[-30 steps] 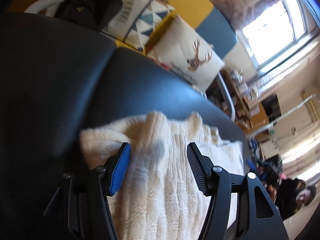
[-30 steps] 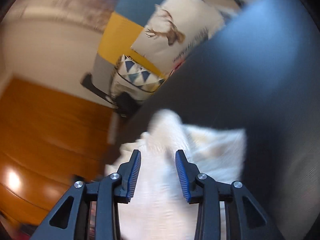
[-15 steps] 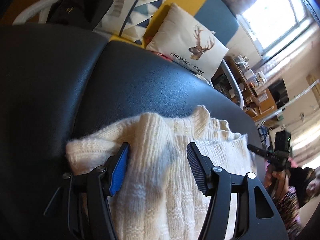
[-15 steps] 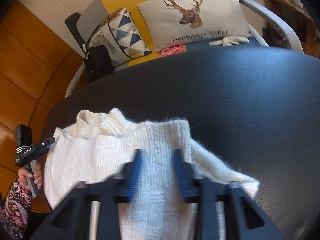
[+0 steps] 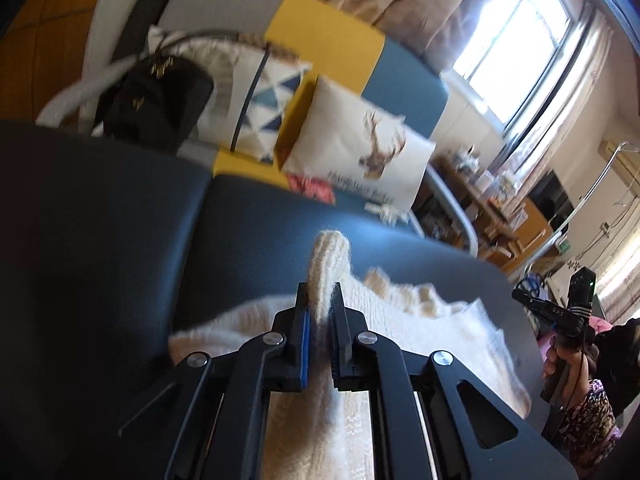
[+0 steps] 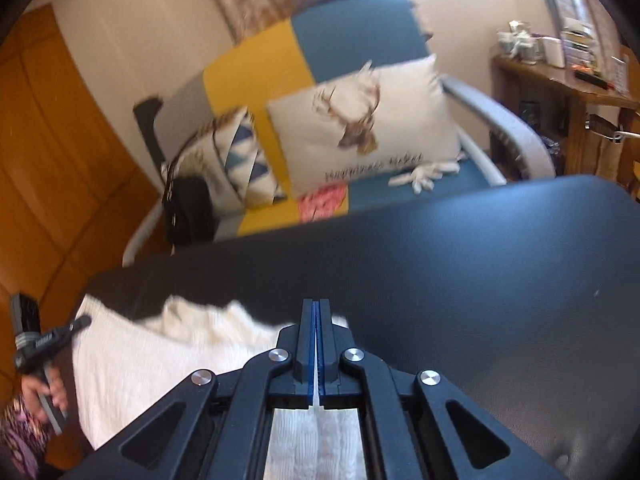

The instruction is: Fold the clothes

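Where blur allows, dark padded surface before seemingly patchwork sofa.

Cream knit sweater lies rumpled on dark table.

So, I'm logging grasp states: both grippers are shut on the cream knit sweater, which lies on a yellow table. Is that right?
Not quite: the table is black, not yellow; yellow is only on the sofa behind it, as the right wrist view shows. The rest holds: the left gripper and the right gripper are both shut on the cream knit sweater.
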Demonstrator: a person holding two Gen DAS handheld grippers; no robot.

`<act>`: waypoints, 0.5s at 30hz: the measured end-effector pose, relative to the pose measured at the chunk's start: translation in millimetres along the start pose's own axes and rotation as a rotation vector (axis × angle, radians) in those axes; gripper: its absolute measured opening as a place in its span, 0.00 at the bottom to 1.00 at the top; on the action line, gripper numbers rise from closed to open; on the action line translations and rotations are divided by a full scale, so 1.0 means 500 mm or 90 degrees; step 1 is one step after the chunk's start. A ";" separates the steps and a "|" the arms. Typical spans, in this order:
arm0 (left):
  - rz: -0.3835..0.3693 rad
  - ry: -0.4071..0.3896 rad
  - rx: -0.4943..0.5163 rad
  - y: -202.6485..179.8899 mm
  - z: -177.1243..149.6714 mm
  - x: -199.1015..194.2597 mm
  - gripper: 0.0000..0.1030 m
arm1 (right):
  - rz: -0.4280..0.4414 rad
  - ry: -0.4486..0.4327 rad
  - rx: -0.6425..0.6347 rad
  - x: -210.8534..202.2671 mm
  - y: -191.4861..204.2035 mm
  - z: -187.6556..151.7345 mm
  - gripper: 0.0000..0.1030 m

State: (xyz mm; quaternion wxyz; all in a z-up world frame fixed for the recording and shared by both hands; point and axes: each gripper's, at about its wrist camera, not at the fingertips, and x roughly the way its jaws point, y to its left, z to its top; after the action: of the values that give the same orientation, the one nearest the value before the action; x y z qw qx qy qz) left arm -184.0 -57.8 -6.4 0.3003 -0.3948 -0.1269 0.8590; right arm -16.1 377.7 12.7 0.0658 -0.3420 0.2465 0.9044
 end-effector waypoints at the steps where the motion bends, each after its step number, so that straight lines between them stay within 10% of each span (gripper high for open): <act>1: -0.003 -0.002 0.002 -0.004 0.004 0.000 0.07 | 0.011 0.009 0.007 0.003 -0.003 0.006 0.00; 6: 0.006 0.017 -0.002 0.002 -0.003 0.019 0.07 | 0.052 0.137 0.029 0.071 -0.025 -0.012 0.23; 15: -0.008 0.017 -0.067 0.035 -0.020 0.032 0.07 | 0.002 0.213 -0.014 0.146 -0.022 -0.039 0.20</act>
State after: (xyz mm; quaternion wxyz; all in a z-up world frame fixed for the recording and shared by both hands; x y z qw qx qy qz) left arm -192.0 -61.9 -30.9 0.2865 -0.4206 -0.1704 0.8438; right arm -56.8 374.2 -51.7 0.0191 -0.4882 0.2448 0.8375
